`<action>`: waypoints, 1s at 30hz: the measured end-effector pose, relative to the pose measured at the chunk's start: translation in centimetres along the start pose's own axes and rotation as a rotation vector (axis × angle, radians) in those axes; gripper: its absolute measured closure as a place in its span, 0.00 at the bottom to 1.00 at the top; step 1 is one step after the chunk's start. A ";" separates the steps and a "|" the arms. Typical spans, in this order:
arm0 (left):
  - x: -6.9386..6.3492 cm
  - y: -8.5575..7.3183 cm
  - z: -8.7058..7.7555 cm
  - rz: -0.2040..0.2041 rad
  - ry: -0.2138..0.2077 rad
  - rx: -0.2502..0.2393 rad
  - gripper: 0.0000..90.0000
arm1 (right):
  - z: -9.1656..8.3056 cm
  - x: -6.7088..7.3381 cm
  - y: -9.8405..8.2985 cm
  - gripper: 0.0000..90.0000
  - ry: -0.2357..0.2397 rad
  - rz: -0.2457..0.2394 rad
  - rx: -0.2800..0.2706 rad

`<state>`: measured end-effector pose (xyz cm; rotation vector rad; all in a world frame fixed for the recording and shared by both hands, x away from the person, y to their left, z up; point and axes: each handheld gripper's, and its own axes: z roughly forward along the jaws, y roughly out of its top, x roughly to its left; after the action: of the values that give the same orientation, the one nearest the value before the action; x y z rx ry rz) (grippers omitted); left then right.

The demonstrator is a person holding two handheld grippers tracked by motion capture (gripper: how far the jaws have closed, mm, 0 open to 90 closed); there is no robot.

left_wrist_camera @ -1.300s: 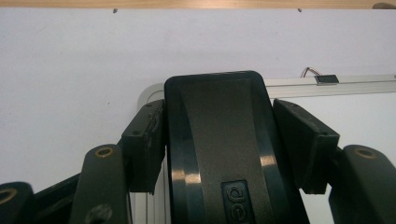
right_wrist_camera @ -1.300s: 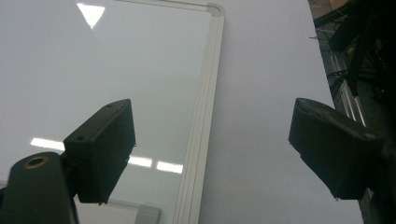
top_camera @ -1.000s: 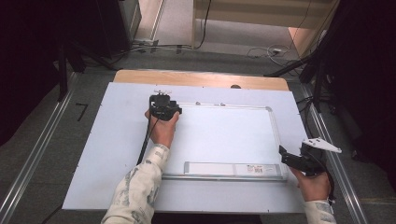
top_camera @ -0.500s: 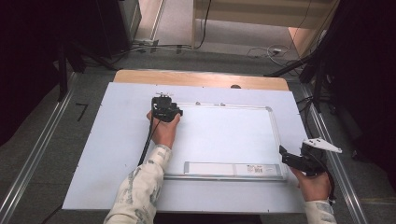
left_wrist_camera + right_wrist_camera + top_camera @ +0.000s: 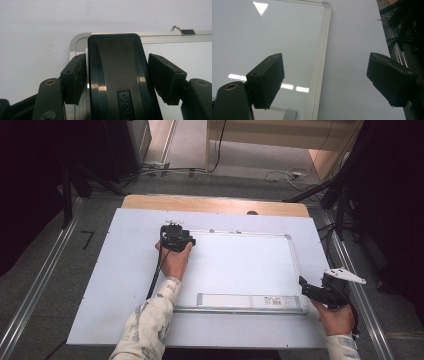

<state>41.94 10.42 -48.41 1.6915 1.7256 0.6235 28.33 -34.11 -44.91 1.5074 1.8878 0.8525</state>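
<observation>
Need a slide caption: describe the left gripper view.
Left gripper opening around a black eraser at the whiteboard corner.

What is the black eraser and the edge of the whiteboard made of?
The eraser looks like glossy black plastic: light glints on its raised moulded rim. The whiteboard's frame seems brushed aluminium: pale silver, ridged, with rounded corners. I can't be sure of either.

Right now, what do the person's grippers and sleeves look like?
Both the left gripper and right gripper are black with blocky jaws. The right carries a grey three-cornered plate. A black cable trails from the left. The sleeves are pale with a faint pattern.
</observation>
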 end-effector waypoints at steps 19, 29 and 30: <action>1.4 -1.1 -6.5 -0.004 -0.078 -0.077 0.23 | -0.1 0.2 0.0 0.15 -0.003 -0.009 -0.001; 4.7 -4.4 -9.7 0.007 -0.039 -0.090 0.21 | -0.2 0.1 0.0 0.15 -0.010 -0.006 -0.003; 5.2 -4.7 -10.0 0.006 -0.037 -0.091 0.21 | -0.2 0.1 -0.1 0.15 -0.008 -0.007 -0.005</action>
<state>31.58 16.28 -45.50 1.6359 1.6423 0.6590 28.10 -34.08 -44.81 1.4987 1.8827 0.8462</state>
